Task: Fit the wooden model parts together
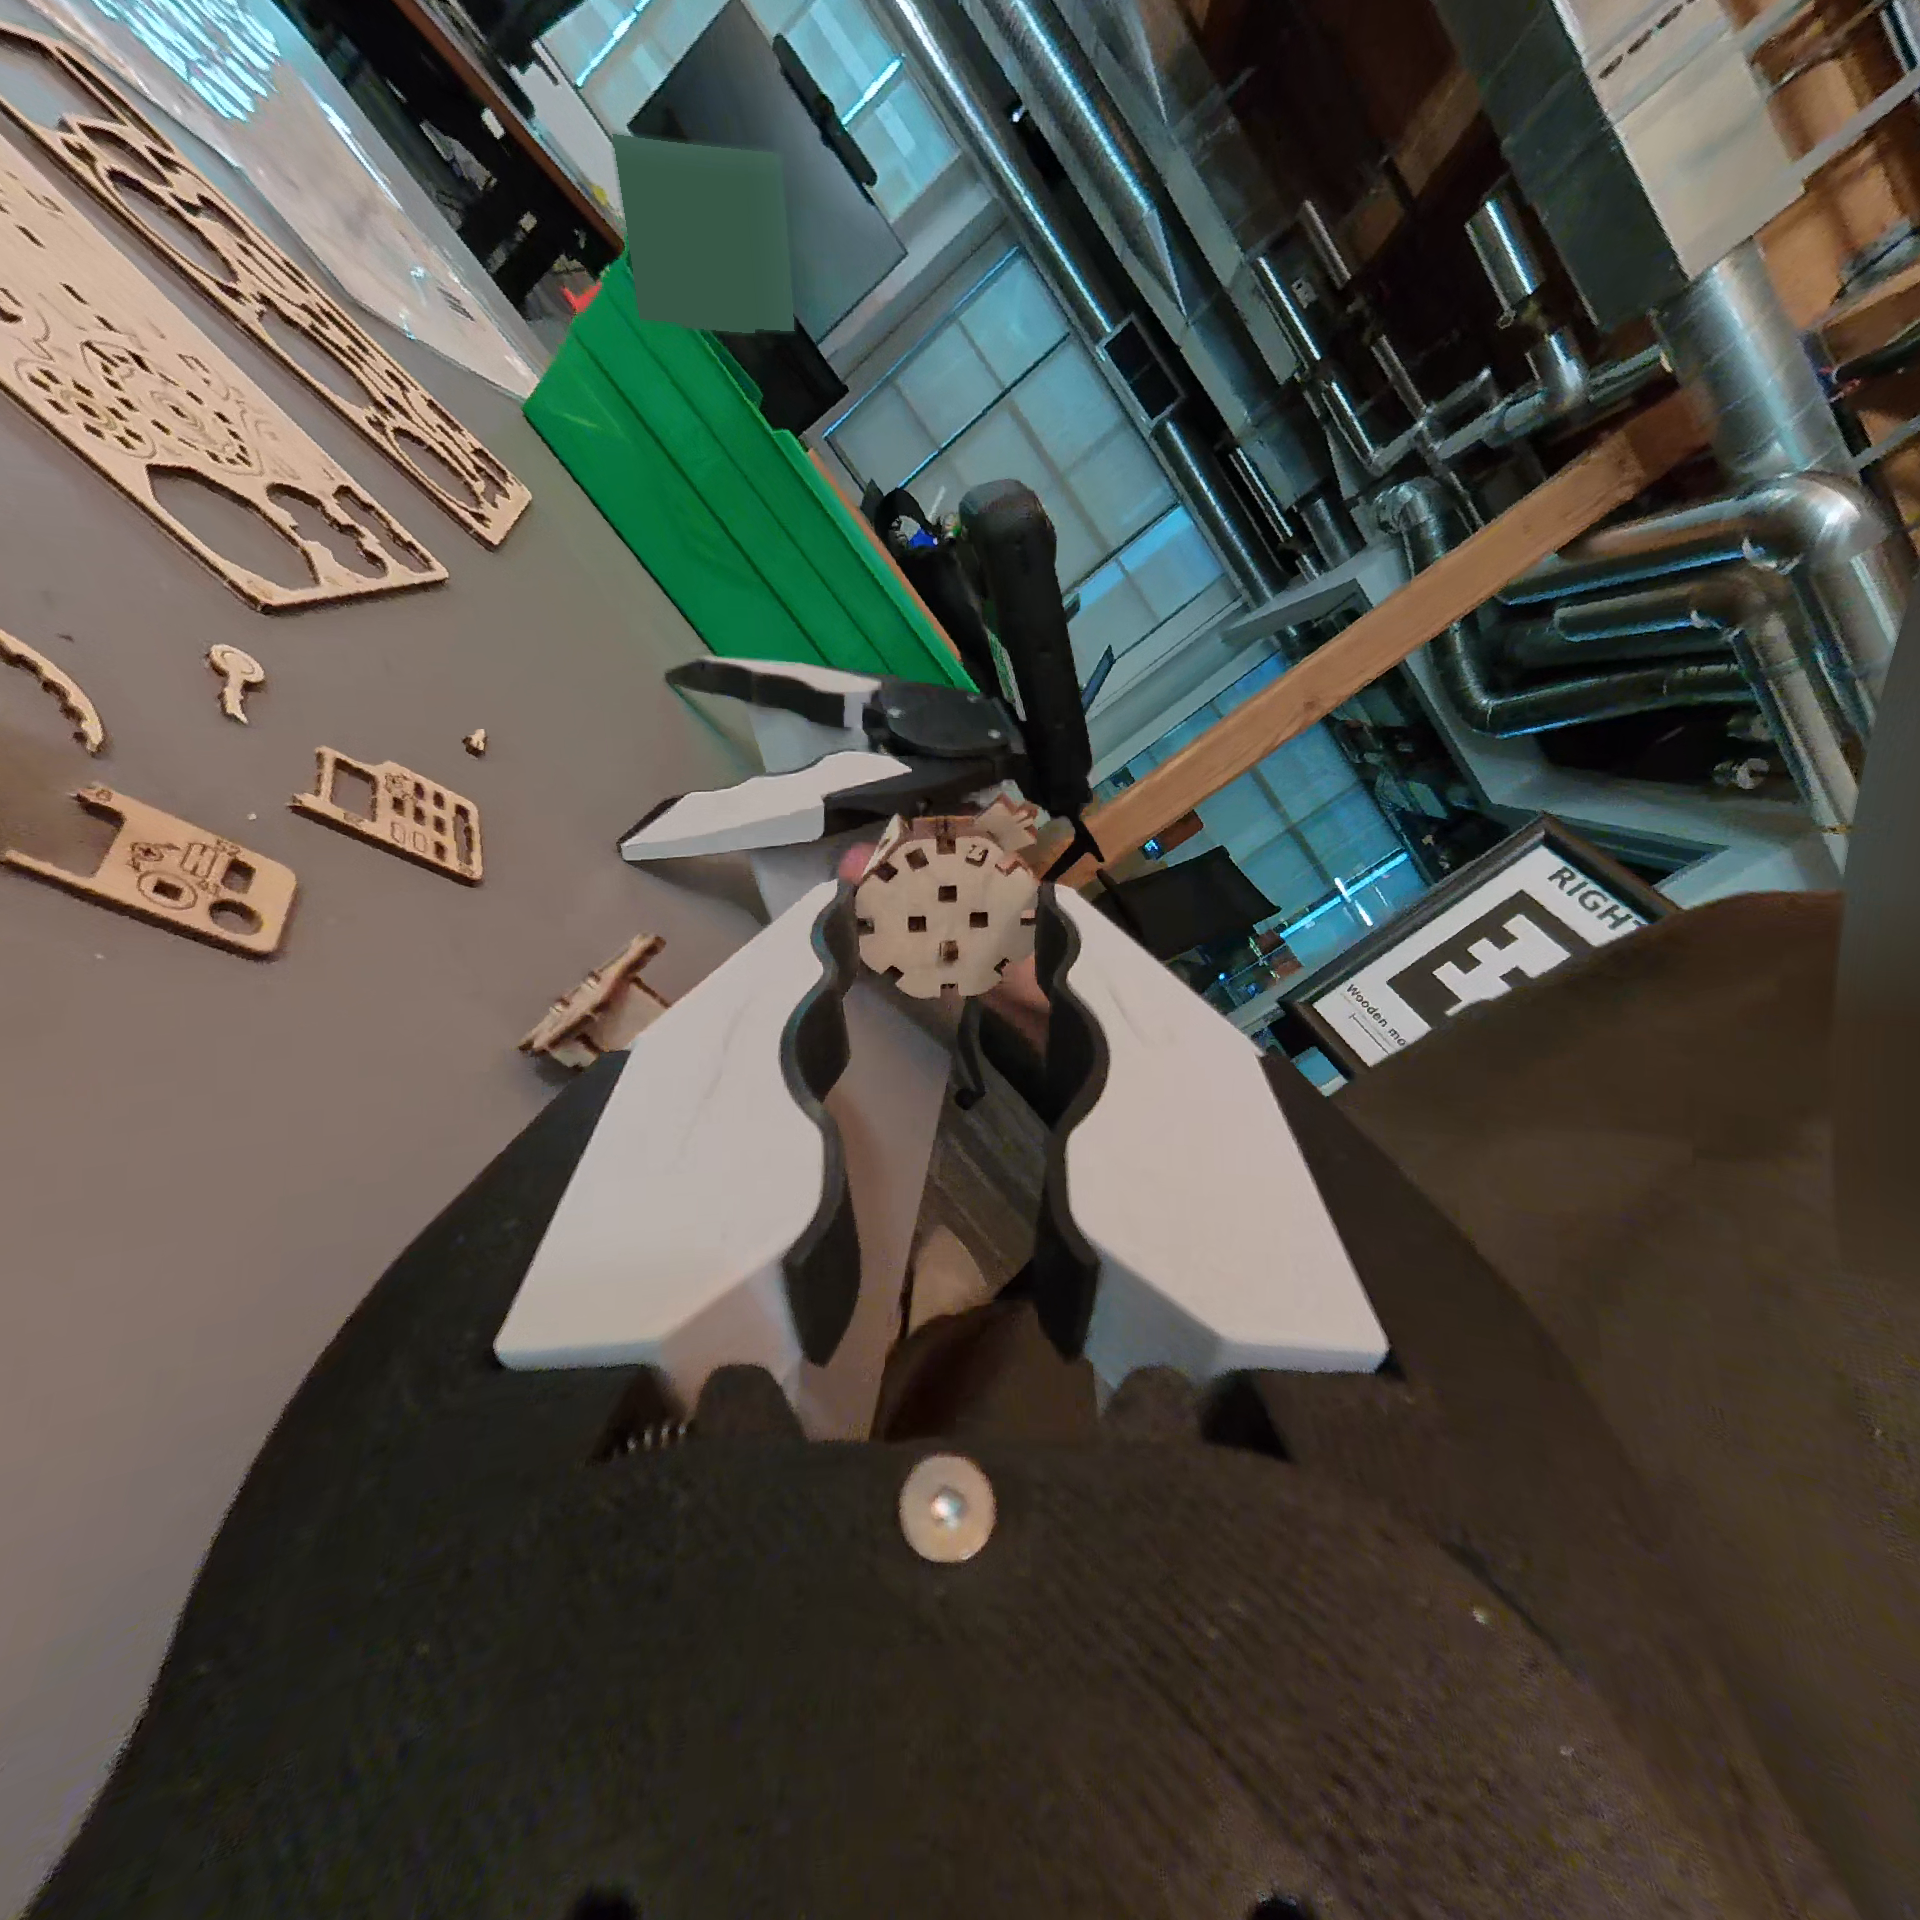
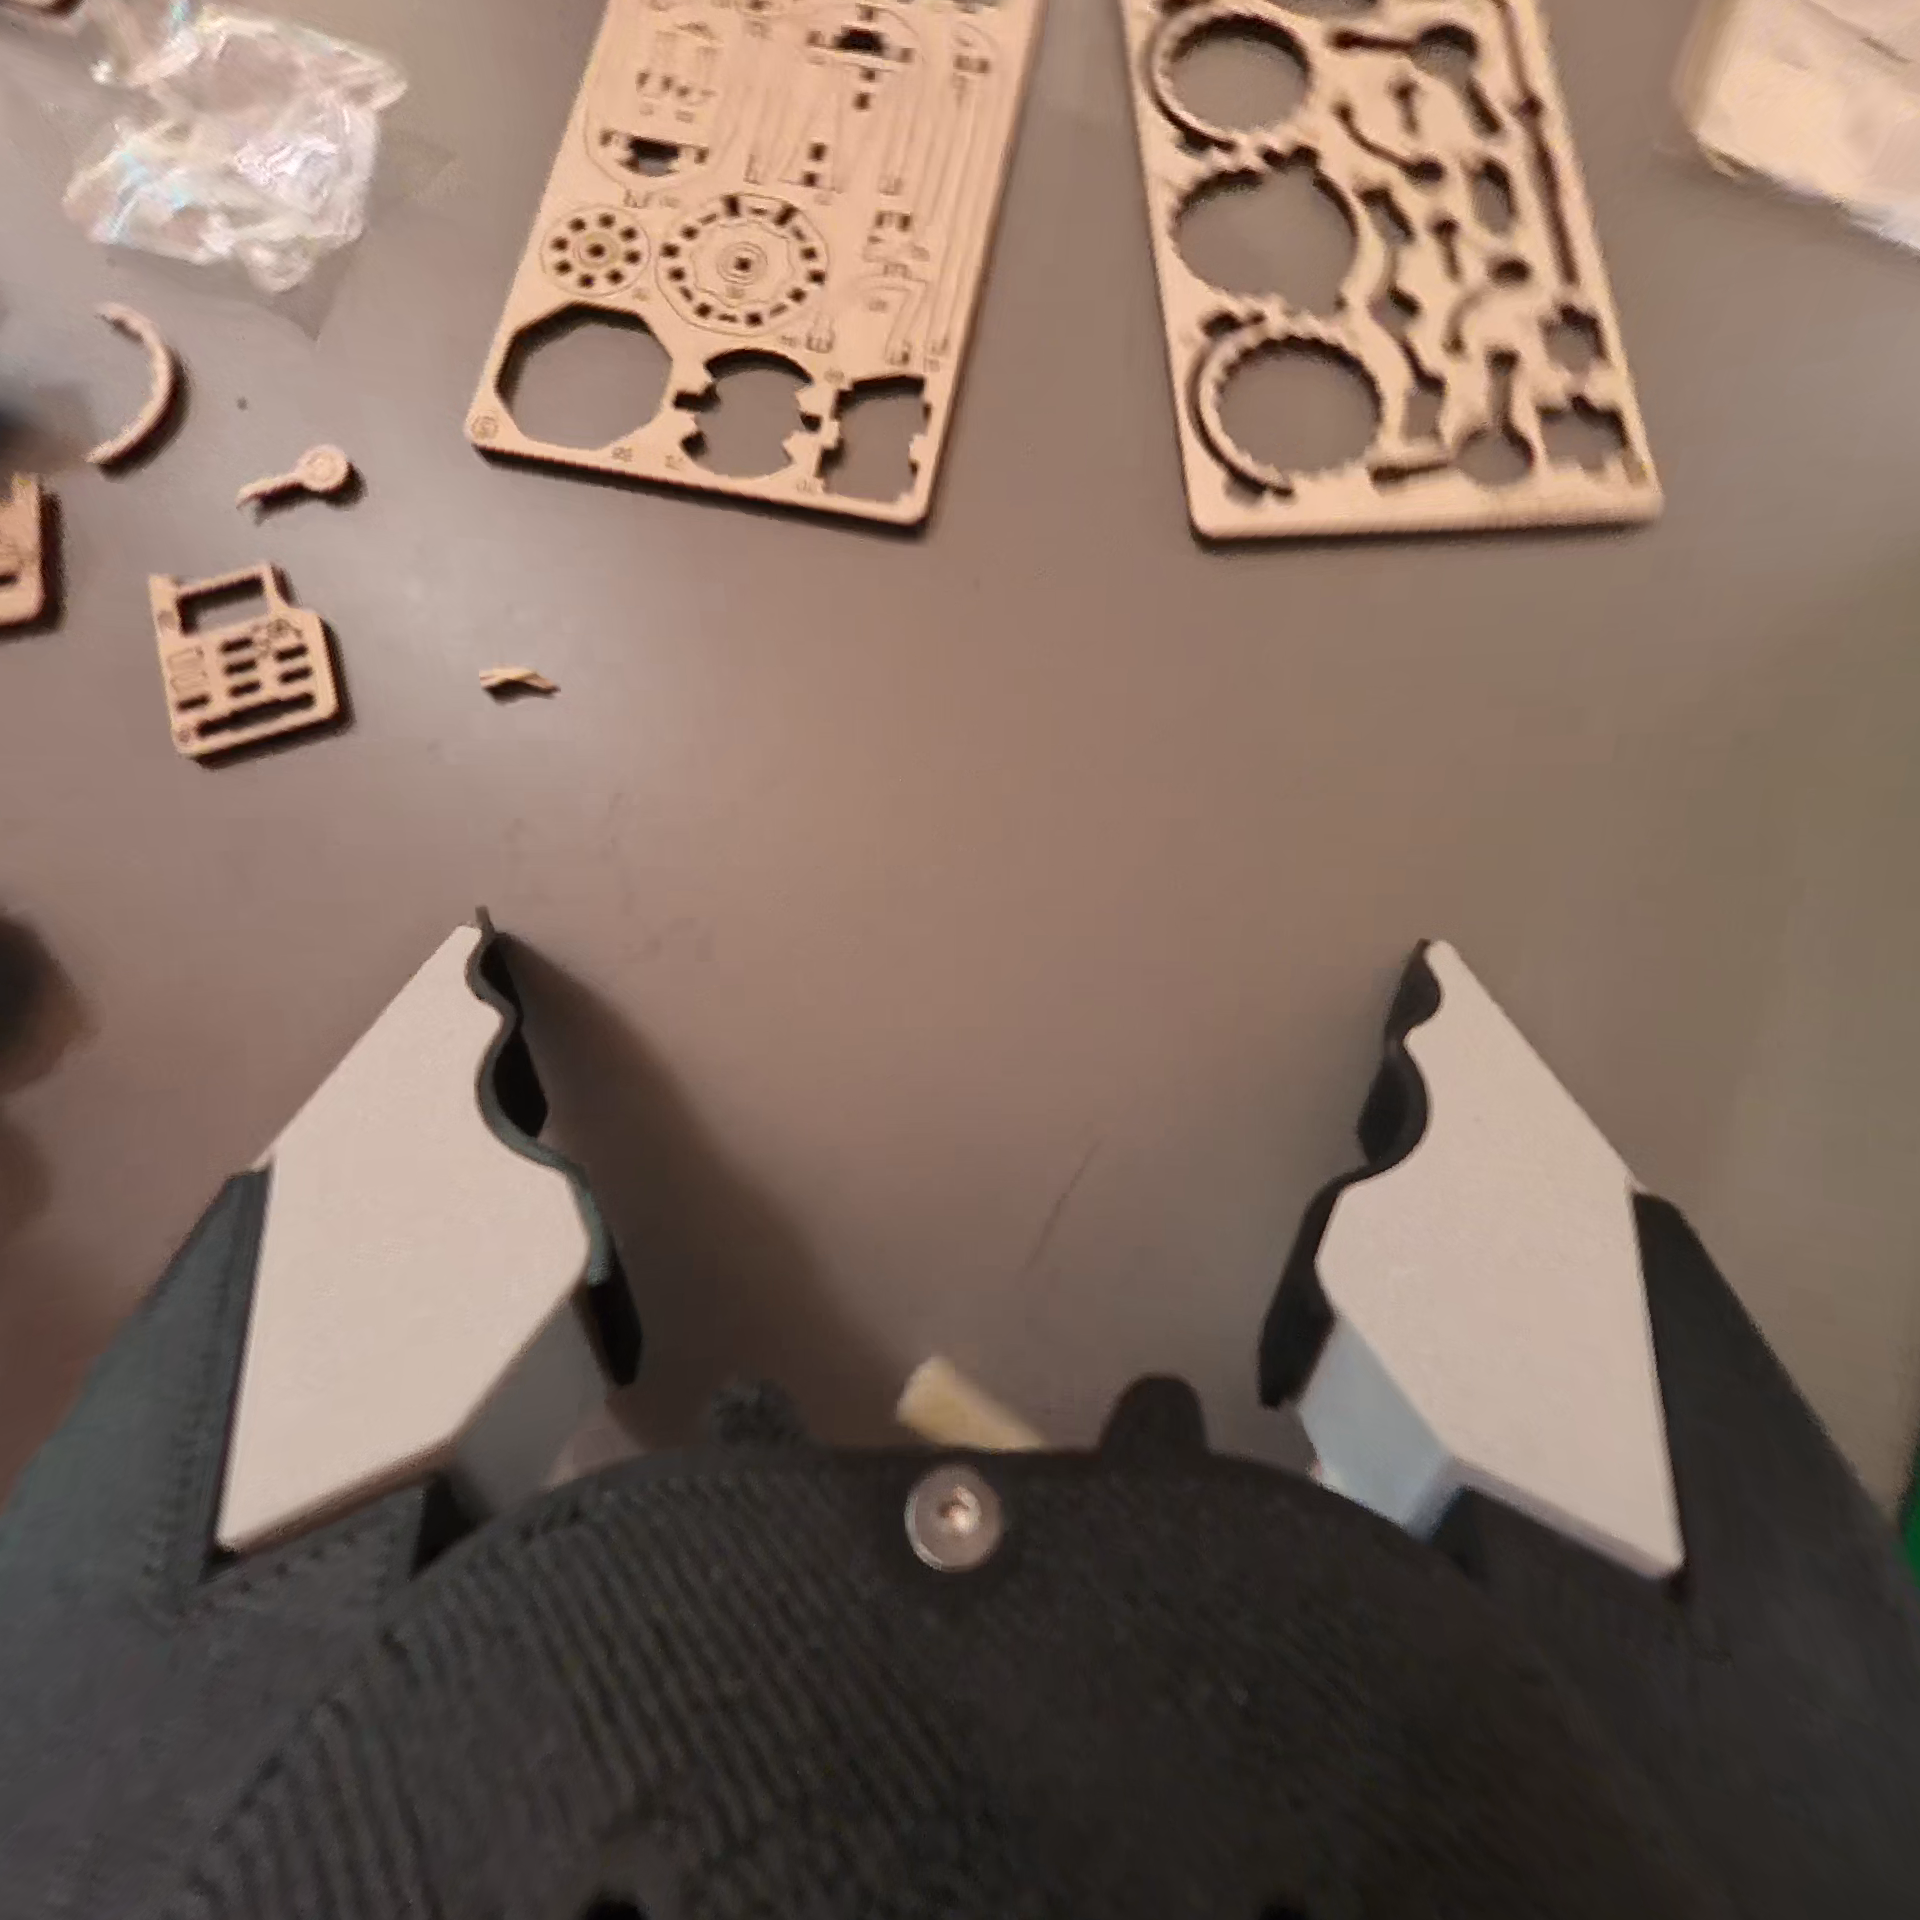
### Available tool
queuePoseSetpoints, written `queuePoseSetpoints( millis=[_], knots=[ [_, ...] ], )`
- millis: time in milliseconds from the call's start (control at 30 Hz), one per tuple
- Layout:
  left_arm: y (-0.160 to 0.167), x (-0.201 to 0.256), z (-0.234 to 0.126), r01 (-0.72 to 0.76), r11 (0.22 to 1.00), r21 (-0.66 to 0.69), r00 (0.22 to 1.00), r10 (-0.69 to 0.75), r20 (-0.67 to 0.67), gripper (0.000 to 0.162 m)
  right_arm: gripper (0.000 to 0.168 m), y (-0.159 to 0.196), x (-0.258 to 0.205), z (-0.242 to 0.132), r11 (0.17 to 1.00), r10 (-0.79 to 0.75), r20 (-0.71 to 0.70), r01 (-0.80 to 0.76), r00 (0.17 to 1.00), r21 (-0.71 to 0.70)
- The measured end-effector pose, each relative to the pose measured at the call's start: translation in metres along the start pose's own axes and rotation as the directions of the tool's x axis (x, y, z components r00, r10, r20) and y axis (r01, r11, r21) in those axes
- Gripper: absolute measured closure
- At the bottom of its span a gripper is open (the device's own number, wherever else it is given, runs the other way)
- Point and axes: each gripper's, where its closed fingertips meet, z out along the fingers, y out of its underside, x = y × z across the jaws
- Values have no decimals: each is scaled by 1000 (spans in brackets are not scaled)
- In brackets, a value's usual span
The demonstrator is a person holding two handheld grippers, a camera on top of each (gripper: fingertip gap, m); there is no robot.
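Grey matte tabletop (image 2: 935,810) is stretching wide and bare under the right gripper (image 2: 956,956), whose white fingers with wavy black pads are standing spread apart, nothing between them — open room all the way to 12 o'clock. Up there two flat laser-cut plywood sheets are lying side by side, apart: a partly punched part sheet (image 2: 748,260) at 11 o'clock and a mostly emptied frame sheet (image 2: 1403,270) at 1 o'clock. Toward 10 o'clock a small slotted rectangular wooden panel (image 2: 244,665), a curved wooden arc (image 2: 145,384) and a crumpled clear plastic bag (image 2: 229,145) are sitting loose.

In the left wrist view, the left gripper (image 1: 945,925) is pinching a round notched wooden disc with square holes (image 1: 943,920) at its fingertips, lifted off the table against a background of silver ducts. Just beyond it, at 12 o'clock, the other gripper's white fingers are showing, spread. A green plastic bin (image 1: 707,488) is bounding the table edge at 11 o'clock, and a small assembled wooden piece (image 1: 603,1003) is lying near the left finger at 9 o'clock.
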Motion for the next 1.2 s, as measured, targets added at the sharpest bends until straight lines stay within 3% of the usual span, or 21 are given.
queuePoseSetpoints(
  millis=[200, 267, 300, 333, 400, 467, 533, 567, 600, 667, 700, 767, 800, 900, 1067, 1200],
  knots=[
    [0, 4, 6, 34, 999, -16, 997, -35, -69, 132, 11, -8, 6, 7, 997, -72, 71, 71, 995, 10],
    [3, 11, 5, 24, 999, -31, 994, -27, -105, 132, 25, -8, 4, 1, 997, -80, 97, 79, 992, 11],
    [5, 15, 5, 22, 999, -34, 993, -26, -118, 132, 41, -10, -1, -6, 997, -75, 137, 73, 988, 19],
    [7, 18, 4, 18, 999, -35, 992, -22, -125, 132, 57, -18, -8, -16, 996, -76, 186, 66, 980, 57],
    [12, 23, 4, 11, 999, -43, 990, -17, -143, 132, 55, -50, -18, -49, 963, -115, 198, 61, 973, 262],
    [16, 29, 3, 8, 999, -48, 987, -16, -161, 132, 62, -82, -41, -101, 844, -239, 205, 98, 949, 528],
    [19, 35, 0, 28, 998, -49, 984, -36, -176, 132, 78, -91, -78, -156, 644, -438, 175, 172, 882, 745],
    [20, 37, -1, 45, 998, -46, 981, -52, -185, 131, 88, -90, -93, -179, 519, -512, 94, 220, 854, 826],
    [22, 39, -1, 66, 997, -45, 978, -73, -193, 131, 84, -90, -103, -198, 396, -533, 1, 248, 846, 884],
    [25, 41, 1, 105, 993, -54, 972, -114, -206, 132, 64, -85, -115, -213, 295, -514, -122, 308, 849, 904],
    [27, 40, 3, 114, 991, -67, 971, -126, -203, 132, 80, -77, -127, -210, 272, -569, -163, 372, 806, 888],
    [31, 37, 7, 98, 991, -90, 975, -113, -189, 132, 99, -63, -146, -199, 282, -637, -167, 429, 752, 858],
    [32, 35, 9, 79, 992, -101, 979, -97, -180, 132, 104, -59, -152, -196, 291, -639, -146, 413, 755, 863],
    [32, 29, 10, 14, 993, -115, 988, -32, -152, 132, 140, -52, -163, -197, 271, -636, -66, 302, 769, 914],
    [32, 19, 7, -175, 975, -138, 983, 167, -72, 132, 135, -46, -164, -163, 487, -603, 199, 159, 773, 859],
    [47, 25, 7, -312, 929, -197, 950, 307, -58, 132, 139, -34, -176, -156, 555, -624, 331, 103, 708, 825]
  ],
)
